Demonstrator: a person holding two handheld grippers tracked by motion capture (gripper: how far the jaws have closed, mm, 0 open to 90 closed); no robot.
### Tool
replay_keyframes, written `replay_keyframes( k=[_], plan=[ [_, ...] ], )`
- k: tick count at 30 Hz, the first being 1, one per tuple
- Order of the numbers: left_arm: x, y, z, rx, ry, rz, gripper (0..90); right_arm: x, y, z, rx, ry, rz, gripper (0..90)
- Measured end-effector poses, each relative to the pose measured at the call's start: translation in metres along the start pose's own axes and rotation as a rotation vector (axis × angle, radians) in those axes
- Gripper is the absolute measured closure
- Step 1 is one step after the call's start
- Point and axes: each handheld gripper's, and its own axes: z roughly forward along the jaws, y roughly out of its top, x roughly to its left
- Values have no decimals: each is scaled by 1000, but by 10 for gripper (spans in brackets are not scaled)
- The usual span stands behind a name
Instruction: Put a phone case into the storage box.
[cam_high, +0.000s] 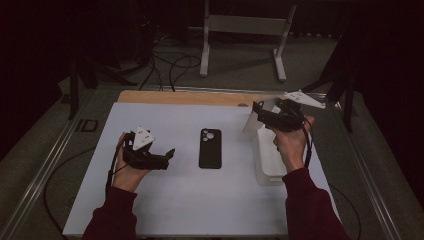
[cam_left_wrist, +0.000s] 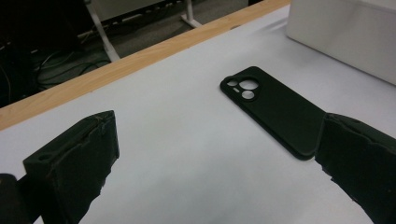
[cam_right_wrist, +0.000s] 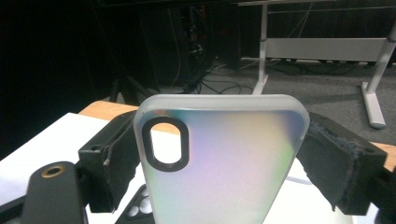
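Right fingers (cam_right_wrist: 348, 163) clamped across the two long edges of a translucent phone case (cam_right_wrist: 219, 163), holding it upright with the camera cutout at the top left in the right gripper view; gripped edge to edge, probably so the flat back stays free and the case can be turned or set down without slipping. Held by the right gripper (cam_high: 265, 114) at the far right of the desk (cam_high: 165, 200), above the far end of a white box (cam_high: 270, 160), likely just lifted from it or bound for it. Left fingers (cam_left_wrist: 74, 163) spread wide, nothing between them, aimed along the surface toward the black phone case (cam_high: 210, 148), lying flat and back-up at the middle of the desk, camera holes at its far end. Left gripper (cam_high: 169, 155) resting low at the left, just beside that case, apart from it, seemingly poised for a sideways pinch.
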Motion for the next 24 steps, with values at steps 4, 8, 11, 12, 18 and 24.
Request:
replay_keyframes(
  k=[4, 8, 11, 12, 18, 24],
  plan=[
    [1, -3, -2, 3, 3, -4, 1, -4, 1, 2, 2, -9, 9, 170],
    [3, -6, -3, -1, 3, -7, 2, -7, 2, 4, 5, -16, 14, 170],
    [4, -8, -5, -8, 3, -11, 1, -9, 3, 6, 6, -23, 19, 170],
    [5, -9, -6, -10, 1, -12, 1, -9, 3, 6, 6, -27, 22, 170],
    [8, -15, -8, -18, 4, -17, 0, -14, 2, 11, 11, -44, 28, 170],
    [10, -23, -11, -21, 13, -29, 0, -18, 1, 17, 15, -67, 38, 170]
  ],
)
